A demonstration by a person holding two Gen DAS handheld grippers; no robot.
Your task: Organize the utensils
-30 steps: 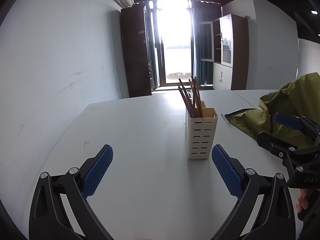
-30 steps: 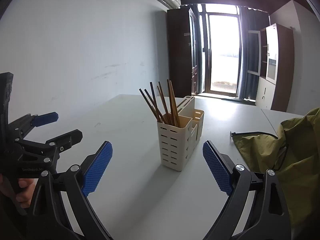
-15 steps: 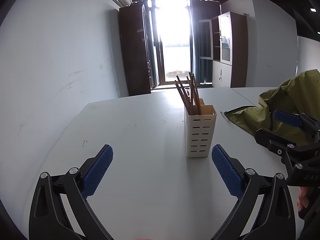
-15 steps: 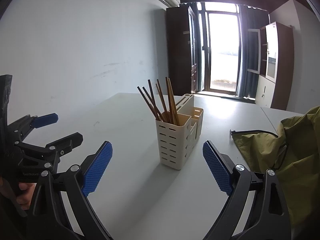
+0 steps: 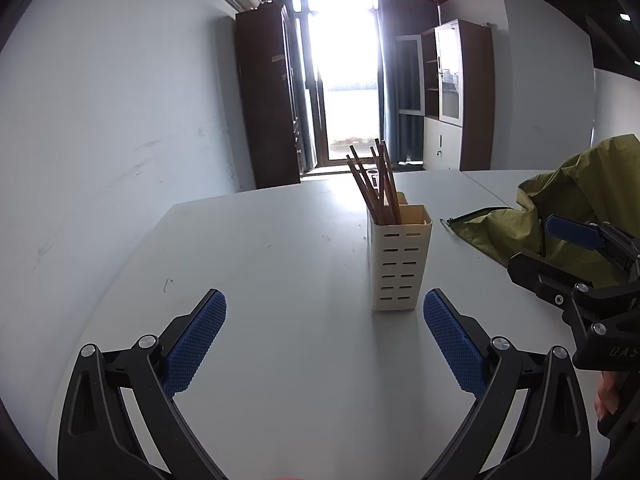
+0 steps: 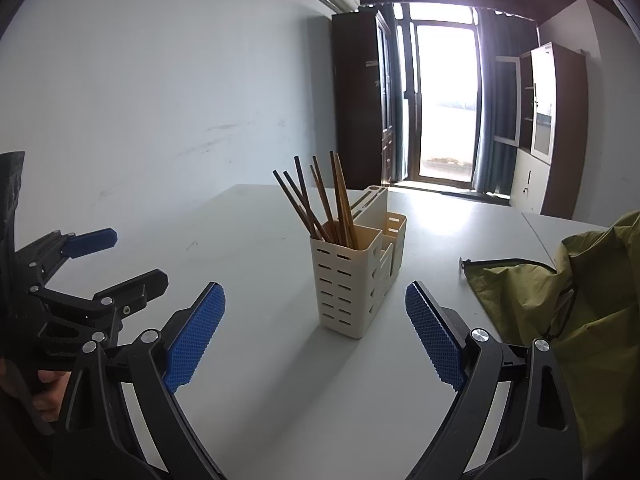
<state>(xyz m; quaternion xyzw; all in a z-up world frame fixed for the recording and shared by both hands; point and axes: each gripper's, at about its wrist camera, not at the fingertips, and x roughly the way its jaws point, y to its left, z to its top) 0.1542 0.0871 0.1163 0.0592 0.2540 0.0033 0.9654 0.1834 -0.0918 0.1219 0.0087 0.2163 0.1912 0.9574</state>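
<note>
Fingers (image 5: 454, 344) spread, empty, utensil holder's (image 6: 348, 280) rear compartments hidden

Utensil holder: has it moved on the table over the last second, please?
No. The utensil holder stays put relative to the dark scuff; both drift slightly up the left wrist view together.

Both grippers spread wide, empty, held side by side.

The left gripper (image 5: 325, 336) holds its blue-padded fingers (image 5: 196, 338) far apart with nothing between them; seen from the right wrist camera it sits low at the left, gripped by a hand (image 6: 44, 392) whose fingers curl around the handle. The right gripper (image 6: 315, 334) is likewise spread and empty, and a hand (image 5: 606, 394) shows beneath its body at the right edge of the left wrist camera.
</note>
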